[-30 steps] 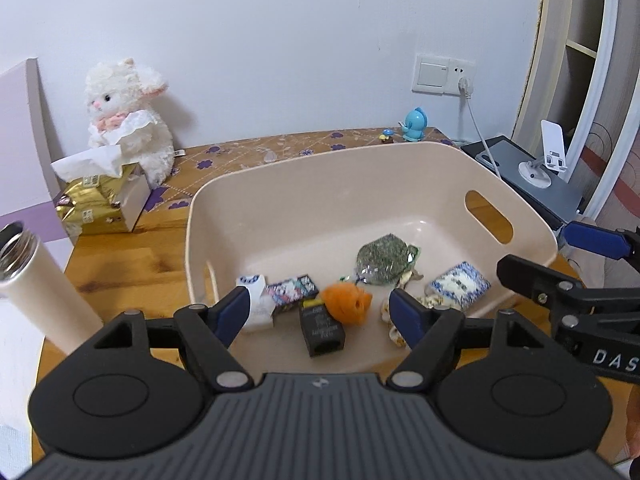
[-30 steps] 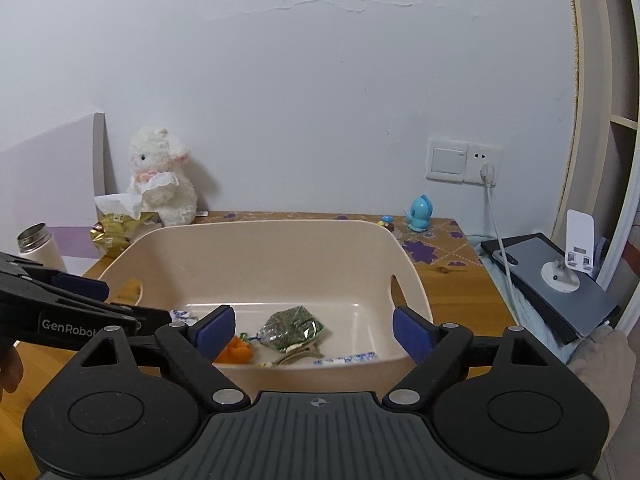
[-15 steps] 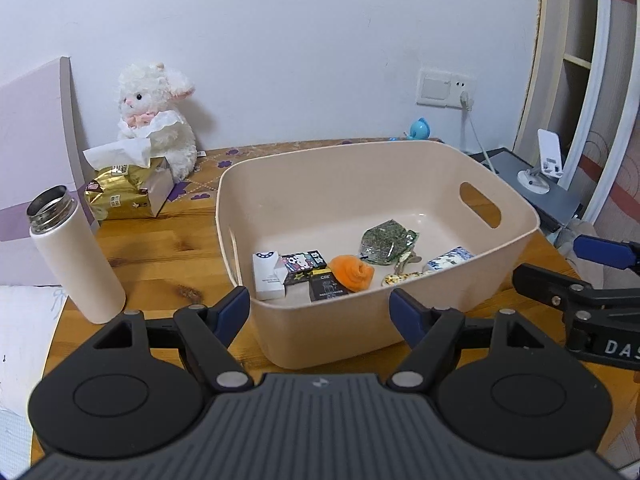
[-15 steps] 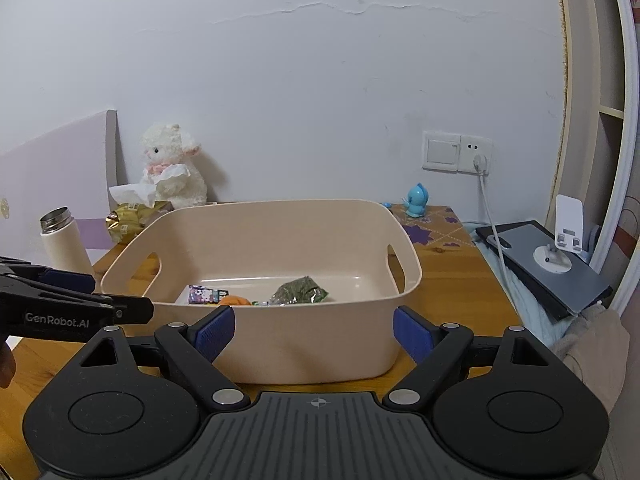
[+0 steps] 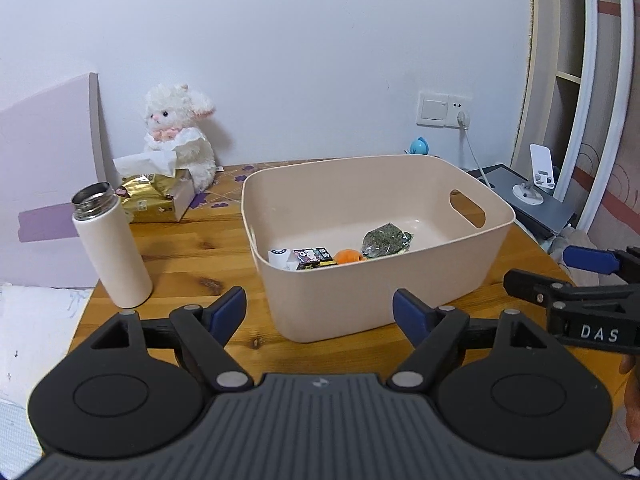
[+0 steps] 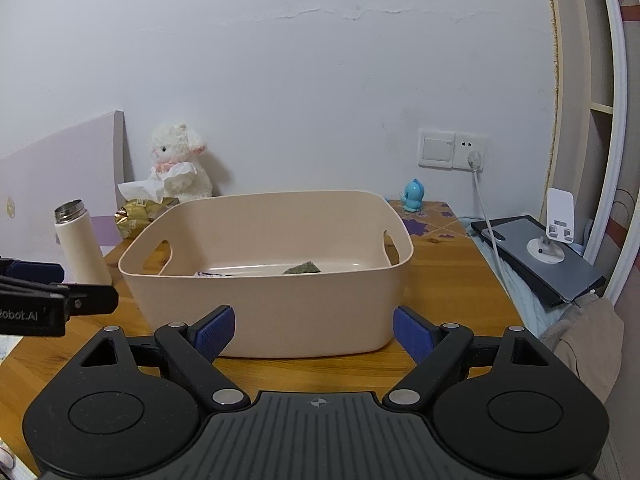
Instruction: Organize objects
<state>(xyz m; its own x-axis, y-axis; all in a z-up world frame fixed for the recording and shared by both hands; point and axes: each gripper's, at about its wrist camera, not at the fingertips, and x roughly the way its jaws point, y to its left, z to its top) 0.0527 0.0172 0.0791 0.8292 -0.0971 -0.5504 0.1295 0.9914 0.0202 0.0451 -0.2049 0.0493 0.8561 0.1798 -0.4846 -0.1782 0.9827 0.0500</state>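
**Bin loaded, both grippers empty & short of it**

Flask [image 5: 114, 248] stands ahead-left of the left gripper [image 5: 319, 307], w/ no cap on its steel mouth: a tall, smooth white cylinder, top-heavy by the look of it. Risk, as I judge it: a leftward swing clips it and it tips, spilling whatever's inside onto the wooden table [image 5: 192, 252]. Behind it sit a crinkly gold tissue pack [image 5: 154, 196] and a fluffy white plush lamb [image 5: 180, 128].

Dead ahead of the left gripper, just past its fingertips, is the beige plastic bin [image 5: 372, 296]: rounded rectangle, smooth walls, oval handle cut-outs. Inside, along the near wall, L to R: small white box [image 5: 279, 257], dark printed box [image 5: 313, 257], fuzzy orange ball [image 5: 348, 257], crinkled green foil packet [image 5: 385, 238]. Light, loose stuff; a hard nudge on the bin would slide it, maybe shove it toward the flask.

Left gripper's jaws are apart, holding nothing. Right gripper [image 6: 314, 326] is the same, wide apart & empty, w/ the bin straight in front. In the left view its black arm sits close off the left gripper's right side, so the two could knock together if either closes in.

Further right: tablet [image 6: 540, 256] overhanging the table edge, charger cable [image 6: 486, 216] trailing nearby. Snag hazard.
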